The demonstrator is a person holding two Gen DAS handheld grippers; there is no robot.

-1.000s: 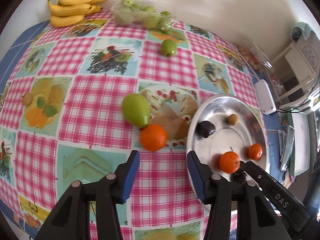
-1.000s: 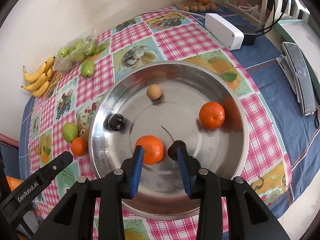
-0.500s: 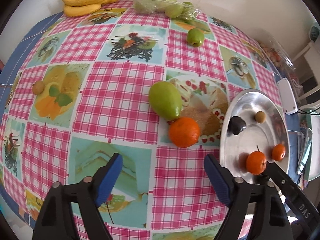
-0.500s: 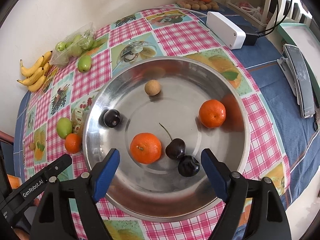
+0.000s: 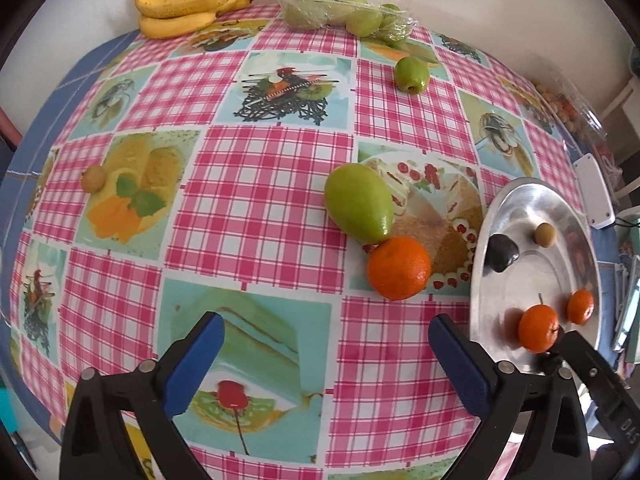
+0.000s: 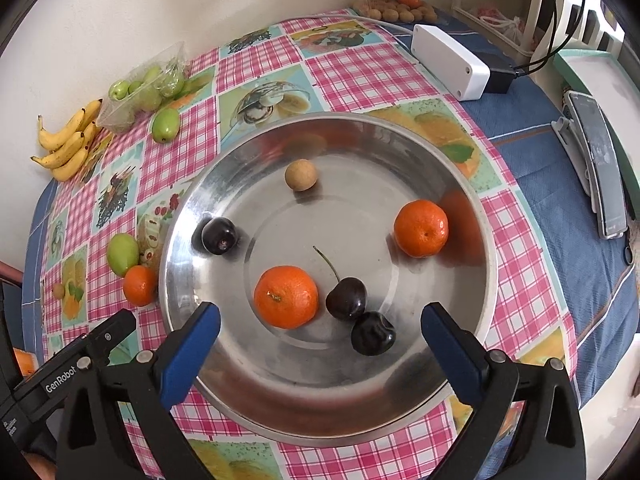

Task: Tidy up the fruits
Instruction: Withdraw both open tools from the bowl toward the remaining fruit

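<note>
A steel plate [image 6: 460, 184] holds two oranges [image 6: 286, 297], three dark cherries [image 6: 346, 298] and a small tan fruit [image 6: 301, 175]. My right gripper [image 6: 320, 336] is open and empty above the plate's near rim. On the cloth, an orange [image 5: 399, 268] touches a green mango [image 5: 358, 208] just left of the plate [image 5: 520, 200]. My left gripper [image 5: 326, 360] is open and empty, near the table's front, short of that orange. A small tan fruit [image 5: 93, 178] lies at the left. A green fruit [image 5: 411, 74] lies farther back.
Bananas [image 5: 188, 4] and a clear bag of green fruits [image 5: 344, 12] lie against the back wall. A white box [image 6: 450, 62], a charger, a clear tub of small fruits [image 6: 396, 10] and a phone on a stand [image 6: 598, 168] sit right of the plate.
Both grippers opened wide. The right one let a cherry go into the plate and drew back. The left one swung left and back, away from the plate.
</note>
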